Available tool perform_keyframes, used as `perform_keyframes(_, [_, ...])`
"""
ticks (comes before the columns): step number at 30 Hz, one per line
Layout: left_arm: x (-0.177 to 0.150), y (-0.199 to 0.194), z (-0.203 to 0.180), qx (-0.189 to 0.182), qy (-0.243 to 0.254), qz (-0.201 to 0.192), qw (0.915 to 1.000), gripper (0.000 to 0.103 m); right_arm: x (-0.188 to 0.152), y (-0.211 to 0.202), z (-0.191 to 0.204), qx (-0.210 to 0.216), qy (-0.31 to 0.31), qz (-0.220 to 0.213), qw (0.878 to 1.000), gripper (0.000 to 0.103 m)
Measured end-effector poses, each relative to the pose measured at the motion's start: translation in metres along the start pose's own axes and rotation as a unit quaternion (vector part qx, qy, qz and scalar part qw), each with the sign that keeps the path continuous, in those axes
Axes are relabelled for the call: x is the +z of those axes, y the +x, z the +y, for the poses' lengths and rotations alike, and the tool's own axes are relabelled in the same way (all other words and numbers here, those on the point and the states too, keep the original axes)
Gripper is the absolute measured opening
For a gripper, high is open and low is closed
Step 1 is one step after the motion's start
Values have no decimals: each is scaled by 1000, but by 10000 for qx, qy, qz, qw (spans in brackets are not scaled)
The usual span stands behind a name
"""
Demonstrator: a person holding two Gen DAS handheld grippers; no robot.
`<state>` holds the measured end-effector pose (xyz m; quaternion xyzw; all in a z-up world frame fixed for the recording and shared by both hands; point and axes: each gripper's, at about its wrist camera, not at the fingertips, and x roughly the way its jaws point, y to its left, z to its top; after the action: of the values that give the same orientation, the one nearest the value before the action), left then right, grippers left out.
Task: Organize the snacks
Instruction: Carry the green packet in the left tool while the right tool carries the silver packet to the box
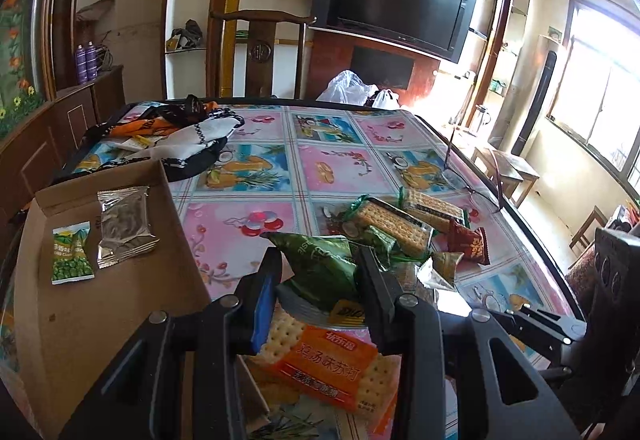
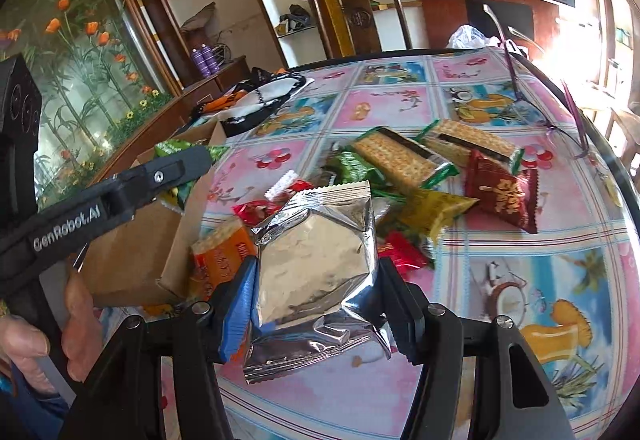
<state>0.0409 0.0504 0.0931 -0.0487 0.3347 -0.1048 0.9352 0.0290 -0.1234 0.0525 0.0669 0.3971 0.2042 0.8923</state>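
Where marked GenRobot.AI, left gripper (image 2: 176,176), green pkt (image 1: 320,272)

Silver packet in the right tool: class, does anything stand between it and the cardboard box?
Yes. The left tool, holding a green packet, reaches across the cardboard box opening, so it lies between the silver packet and the box interior.

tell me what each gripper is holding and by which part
Left gripper: green snack packet, held across its middle. Right gripper: silver foil packet, held by its side edges.

L gripper (image 1: 318,280) clamped, R gripper (image 2: 318,292) clamped
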Motion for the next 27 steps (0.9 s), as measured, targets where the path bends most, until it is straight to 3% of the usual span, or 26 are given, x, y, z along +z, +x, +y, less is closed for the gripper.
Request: perform_keyframes(27, [9, -13, 84, 289, -855, -61, 9959, 37, 7, 21, 55, 571, -140, 68, 9982, 64])
